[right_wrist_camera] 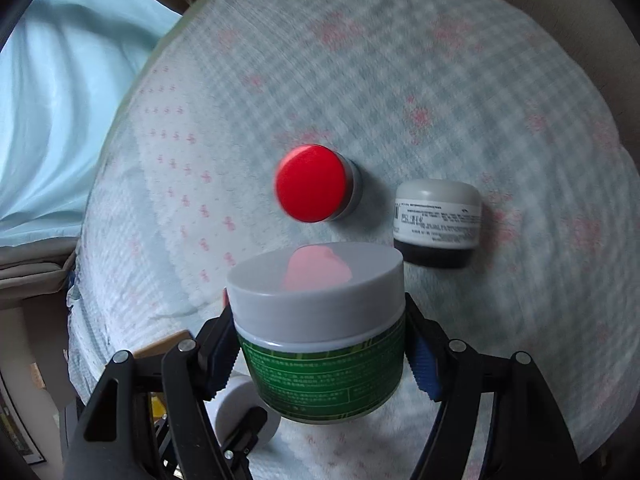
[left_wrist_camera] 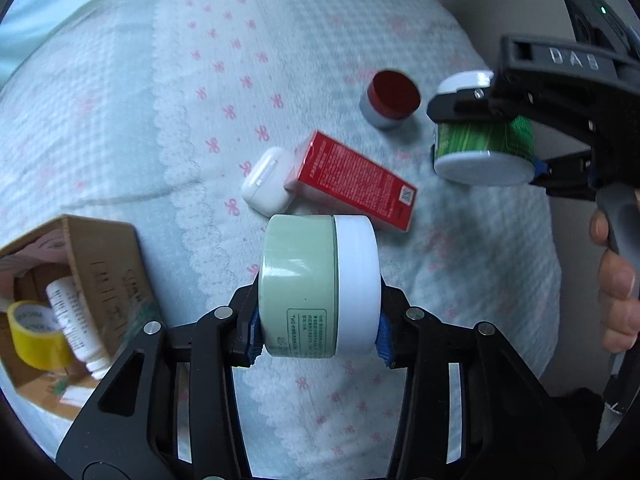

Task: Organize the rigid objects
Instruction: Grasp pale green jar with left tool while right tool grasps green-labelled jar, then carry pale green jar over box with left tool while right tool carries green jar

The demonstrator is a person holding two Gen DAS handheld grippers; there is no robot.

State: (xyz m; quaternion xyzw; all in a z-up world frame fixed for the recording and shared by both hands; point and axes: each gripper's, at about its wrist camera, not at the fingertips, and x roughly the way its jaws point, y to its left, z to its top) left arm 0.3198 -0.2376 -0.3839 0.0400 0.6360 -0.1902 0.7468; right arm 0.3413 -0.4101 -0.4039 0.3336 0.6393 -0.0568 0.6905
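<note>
Left tongs (left_wrist_camera: 318,330): clamped on pale green jar (left_wrist_camera: 298,288), white lid to the right, jar lying sideways between blue pads (left_wrist_camera: 385,338), clear of the bed (left_wrist_camera: 120,120).
Right tongs (right_wrist_camera: 320,364): clamped on green jar (right_wrist_camera: 326,376), grey-white lid (right_wrist_camera: 316,276) on top, held above the bed cover; same tongs and jar seen at far right in left wrist view (left_wrist_camera: 480,140), handle held by a hand (left_wrist_camera: 618,280).
Just beyond left tongs: red box (left_wrist_camera: 352,180) lying flat, white earbud case (left_wrist_camera: 266,180) touching its left end.
Farther right: red-lidded jar (left_wrist_camera: 390,98), tilted on the cover.
Right of red-lidded jar in right wrist view: small jar (right_wrist_camera: 438,222) with grey lid, dark base, printed label, well apart from it.
Near left: open carton (left_wrist_camera: 104,264) holding yellow tape roll (left_wrist_camera: 34,330) and white bottle (left_wrist_camera: 74,320).
Bed cover: pale check with pink bow print and white scalloped band.
</note>
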